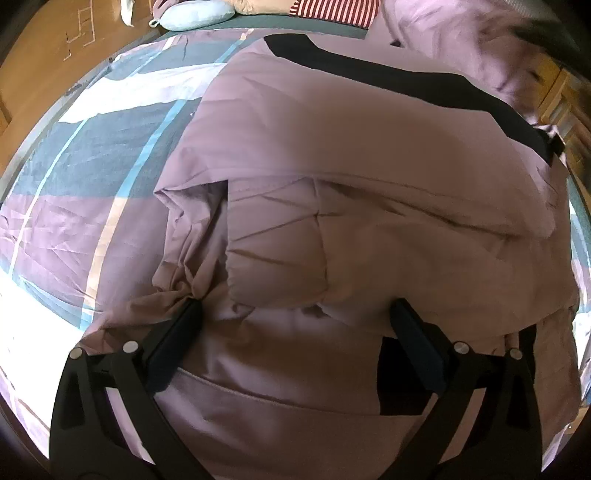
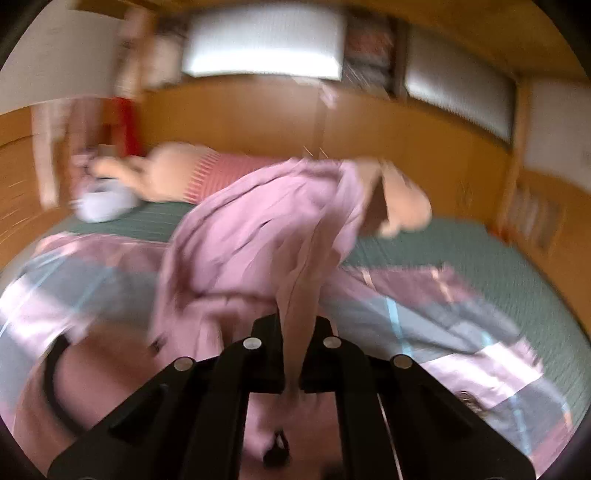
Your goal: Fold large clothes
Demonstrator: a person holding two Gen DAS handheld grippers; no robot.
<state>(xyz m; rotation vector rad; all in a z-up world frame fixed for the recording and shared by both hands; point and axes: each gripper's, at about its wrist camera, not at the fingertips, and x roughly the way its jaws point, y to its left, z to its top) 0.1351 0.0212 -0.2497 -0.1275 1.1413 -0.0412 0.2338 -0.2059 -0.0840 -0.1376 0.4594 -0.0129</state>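
Observation:
A large mauve garment [image 1: 332,155] with black trim [image 1: 369,70] lies spread on the bed and fills the left wrist view. My left gripper [image 1: 295,310] points down onto it, open, with its two fingers wide apart and their tips resting on wrinkled cloth. In the blurred right wrist view, my right gripper [image 2: 297,326] is shut on a bunched part of the same mauve garment [image 2: 266,229]. The cloth rises from the jaws in a raised, draped fold above the bed. That lifted part shows blurred at the top right as raised cloth [image 1: 461,40].
Under the garment lies a patterned duvet [image 1: 92,166] in mauve, grey-blue and white, over a green sheet [image 2: 480,258]. At the head of the bed are a pale blue cushion [image 1: 192,16], a red-striped pillow [image 2: 229,173], a plush toy [image 2: 166,177] and a wooden headboard [image 2: 240,114]. Wooden floor [image 1: 40,62] lies to the left.

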